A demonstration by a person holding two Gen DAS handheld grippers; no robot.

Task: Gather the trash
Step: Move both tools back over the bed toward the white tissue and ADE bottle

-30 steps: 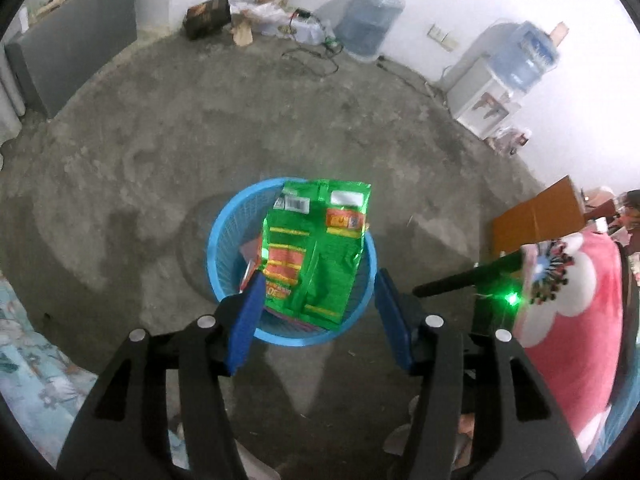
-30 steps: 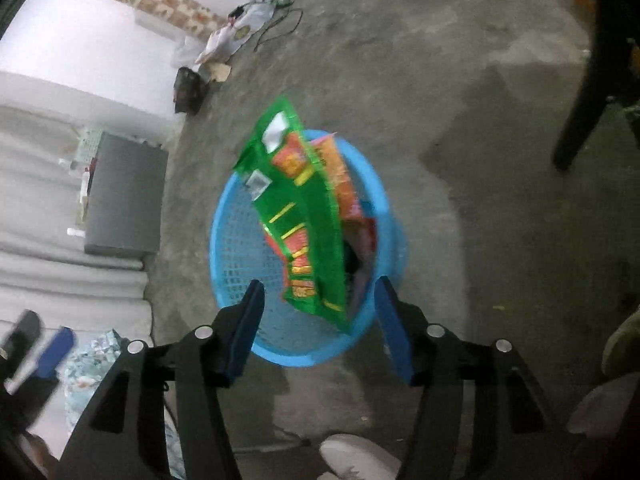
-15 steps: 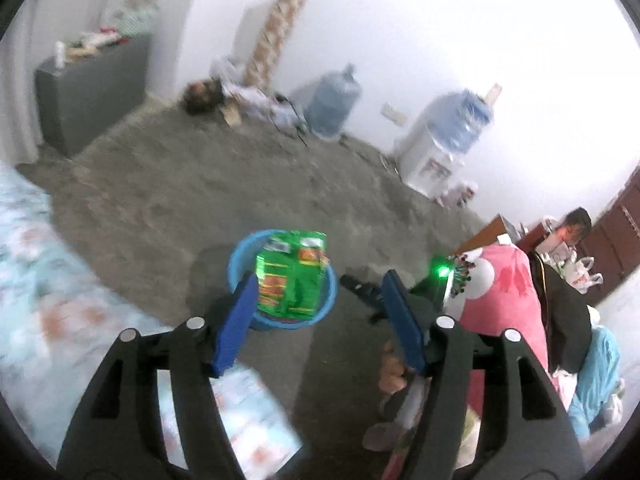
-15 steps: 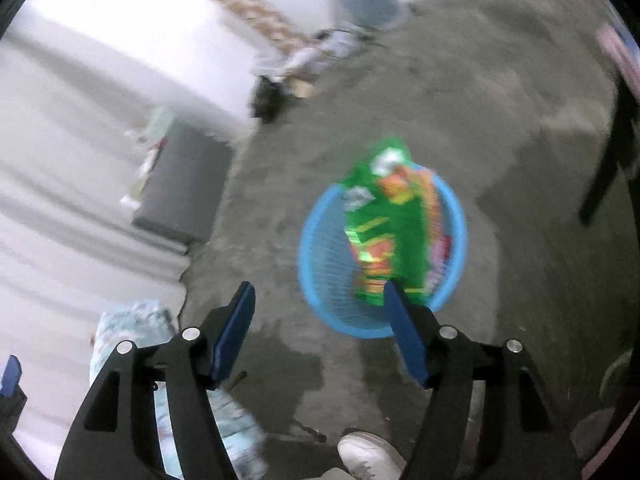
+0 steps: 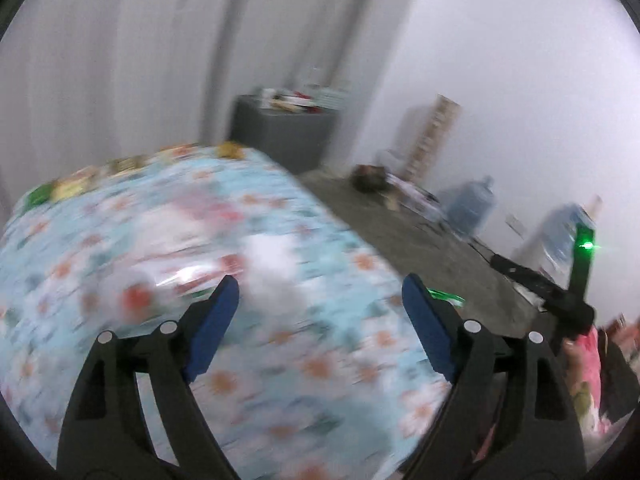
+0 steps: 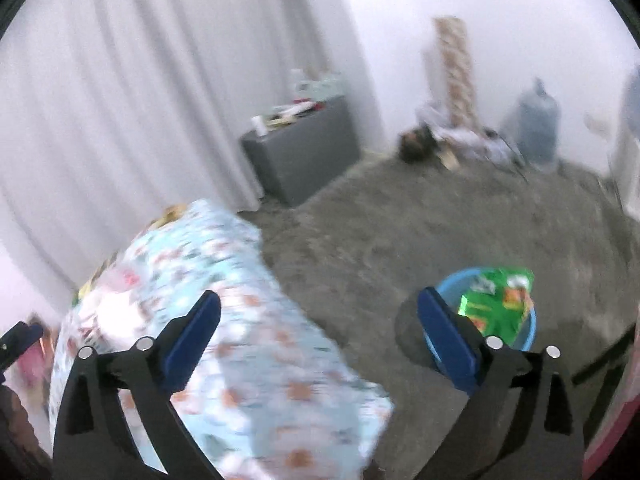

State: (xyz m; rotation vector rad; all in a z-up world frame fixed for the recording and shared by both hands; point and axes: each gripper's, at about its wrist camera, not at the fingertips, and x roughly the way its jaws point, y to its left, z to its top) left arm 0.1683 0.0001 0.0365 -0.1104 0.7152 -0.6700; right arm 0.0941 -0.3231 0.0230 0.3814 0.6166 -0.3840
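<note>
Over the floral bed (image 5: 280,240), the left tool (image 5: 320,300) stands with its blue fingers (image 5: 212,320) spread wide and nothing between them; its jaws have just been opening. The right tool (image 6: 320,332) is likewise spread and empty, its jaws also just opened wider, and it looks across the bed's near corner toward the floor (image 6: 400,232). The drop-off step looks finished: the green snack bag (image 6: 496,304) sits in the blue basket (image 6: 528,332) on the floor, well apart from the bed. The step in hand seems to be the search for more trash, and blurred wrappers (image 5: 72,188) lie along the bed's far edge, with something shiny (image 5: 188,276) just beyond the left tool's left finger, too smeared to identify. The next move likely calls for slowing down and lowering one open tool onto a wrapper. A grey cabinet (image 6: 304,152) stands by the curtain (image 6: 140,100), a water jug (image 6: 536,124) by the far wall; nothing blocks the bed, though soft bedding may bunch under a pinch.
</note>
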